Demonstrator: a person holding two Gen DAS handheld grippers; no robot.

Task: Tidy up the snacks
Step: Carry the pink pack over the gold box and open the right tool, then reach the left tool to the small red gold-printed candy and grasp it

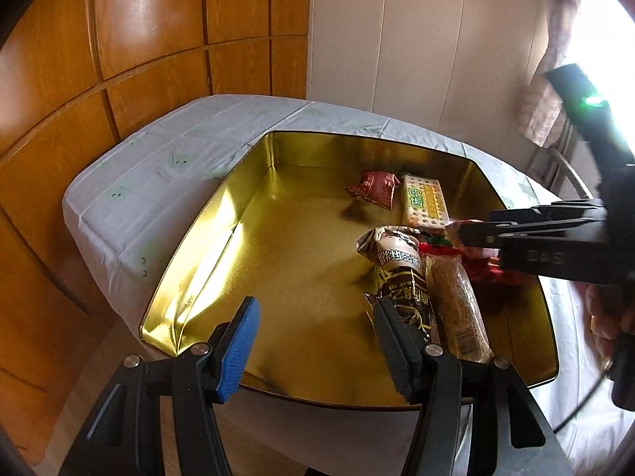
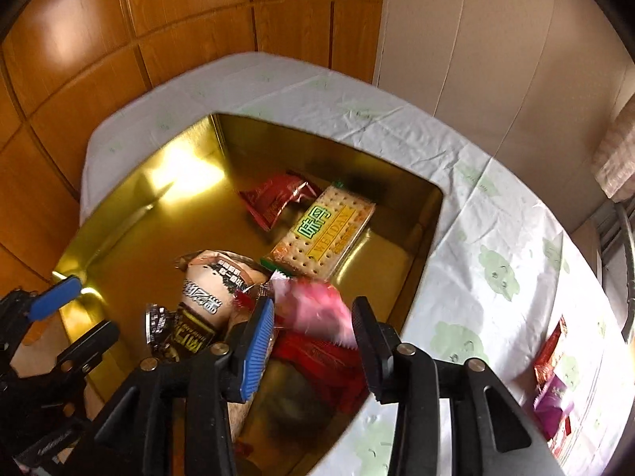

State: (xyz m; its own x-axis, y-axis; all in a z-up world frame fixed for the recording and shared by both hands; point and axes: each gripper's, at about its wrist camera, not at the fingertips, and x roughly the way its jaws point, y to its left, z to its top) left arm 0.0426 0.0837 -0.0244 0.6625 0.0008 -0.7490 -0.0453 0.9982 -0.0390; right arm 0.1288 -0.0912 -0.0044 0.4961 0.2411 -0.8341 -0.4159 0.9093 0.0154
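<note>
The step in hand seems to be dropping one more snack into the gold tin (image 2: 430, 214). The right gripper (image 2: 313, 319) hangs over the near right part of the tin with its jaws spread, and a blurred pink packet (image 2: 313, 309) lies between them; whether the pads touch it, one cannot tell. It looks as if the packet is being let go.

Inside the tin, along its right side, lie a flat cracker pack (image 2: 323, 234) with a dotted biscuit print, a crinkled red pouch (image 2: 274, 200) beyond it, a dark glossy drink sachet (image 1: 401, 277) and a long grainy bar (image 1: 456, 305) in clear film. The tin's walls are smooth and mirror-like, and its left half is bare.

The left gripper (image 1: 317, 341) waits at the tin's near edge, spread and holding nothing.

To the right of the tin, red and purple packets (image 2: 553, 377) rest on the thin white tablecloth (image 2: 496, 238). The next move probably calls for a reach there with open jaws and a soft pinch, because such film slips easily.
</note>
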